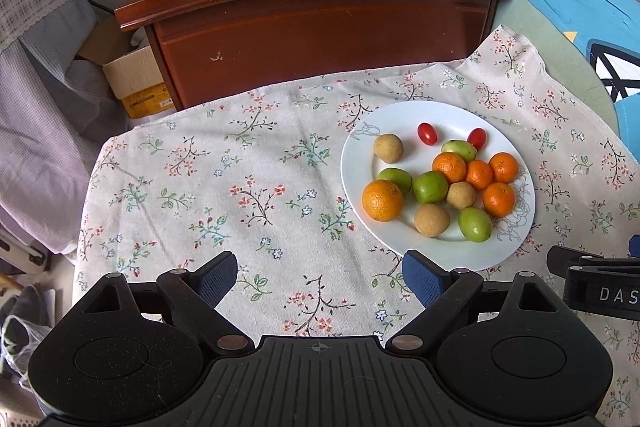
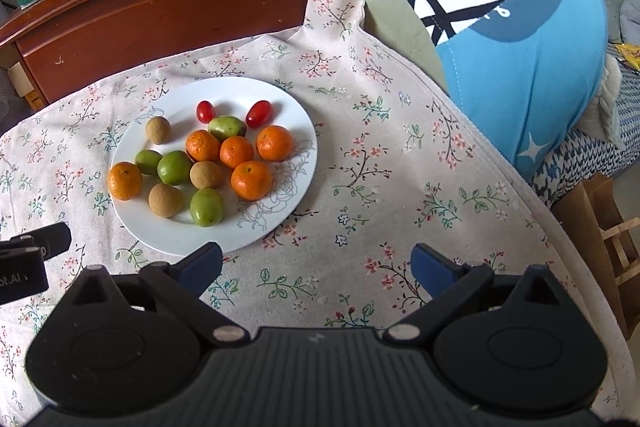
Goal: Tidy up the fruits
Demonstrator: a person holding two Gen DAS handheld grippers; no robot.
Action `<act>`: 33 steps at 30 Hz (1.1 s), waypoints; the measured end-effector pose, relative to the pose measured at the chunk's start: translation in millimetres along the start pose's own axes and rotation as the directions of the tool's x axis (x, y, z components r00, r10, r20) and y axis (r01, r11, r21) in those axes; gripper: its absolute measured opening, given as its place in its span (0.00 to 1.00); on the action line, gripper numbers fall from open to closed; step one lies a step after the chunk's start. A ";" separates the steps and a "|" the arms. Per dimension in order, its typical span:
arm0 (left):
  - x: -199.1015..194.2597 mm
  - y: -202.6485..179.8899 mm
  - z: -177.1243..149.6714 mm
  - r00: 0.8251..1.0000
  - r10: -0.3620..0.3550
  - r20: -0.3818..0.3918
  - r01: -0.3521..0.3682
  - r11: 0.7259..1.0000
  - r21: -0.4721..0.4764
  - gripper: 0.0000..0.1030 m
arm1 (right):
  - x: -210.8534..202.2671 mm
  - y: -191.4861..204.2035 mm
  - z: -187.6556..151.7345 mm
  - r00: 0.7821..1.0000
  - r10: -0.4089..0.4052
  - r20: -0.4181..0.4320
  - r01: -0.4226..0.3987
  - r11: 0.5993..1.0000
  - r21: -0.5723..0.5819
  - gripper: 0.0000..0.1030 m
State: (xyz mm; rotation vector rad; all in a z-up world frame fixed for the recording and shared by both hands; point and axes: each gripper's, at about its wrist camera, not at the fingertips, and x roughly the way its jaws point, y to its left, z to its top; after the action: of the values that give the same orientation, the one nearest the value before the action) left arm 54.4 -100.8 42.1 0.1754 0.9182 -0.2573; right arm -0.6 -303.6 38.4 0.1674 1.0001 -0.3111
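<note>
While nothing is gripped yet, risks first. Fruits heaped on white plate, mixed kinds touching: five oranges, four green fruits, three tan round fruits, two cherry tomatoes. Middle cluster packed tight, so a reach into it likely nudges neighbours; round fruit likely rolls off the shallow rim onto floral cloth. Big orange sits right at plate's near-left edge, probably easiest to knock off. Cherry tomatoes small and soft-looking; hard squeeze could split them, wide jaws could miss them. Plate rests on cloth over what looks like a soft surface, so pushing down may tip or slide it. Cloth wrinkled near far edge, could drag with plate. No sorting container visible in either view; destination unclear, cannot tell where groups go.

Left gripper: jaws wide open, nothing between the blue pads, hovering above bare cloth, its right pad just beside plate's near rim, contact not clear. Plate ahead and to its right.

Right gripper: jaws spread wide too, empty, over cloth; its left pad at plate's near rim, touching or not cannot tell. Plate ahead and to its left.

Both grippers near each other, side by side; each visible at other view's edge. Collision possible if both reach for plate together.
</note>
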 end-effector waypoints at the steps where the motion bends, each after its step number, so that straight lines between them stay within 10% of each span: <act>1: 0.4 -0.3 -0.2 1.000 0.001 -0.001 -0.001 1.000 0.000 0.88 | 0.8 1.2 0.0 1.000 -0.005 -0.002 0.005 1.000 0.000 0.97; 33: 9.7 -10.0 -0.3 1.000 0.014 -0.019 -0.014 1.000 0.019 0.88 | 12.2 12.4 -0.3 1.000 -0.016 -0.002 0.016 0.999 -0.035 0.97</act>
State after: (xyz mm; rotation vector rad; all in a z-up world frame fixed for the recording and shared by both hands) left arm 56.9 -111.6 33.8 0.2021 0.9335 -0.2520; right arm 9.3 -294.0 27.9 0.1279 1.0094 -0.3075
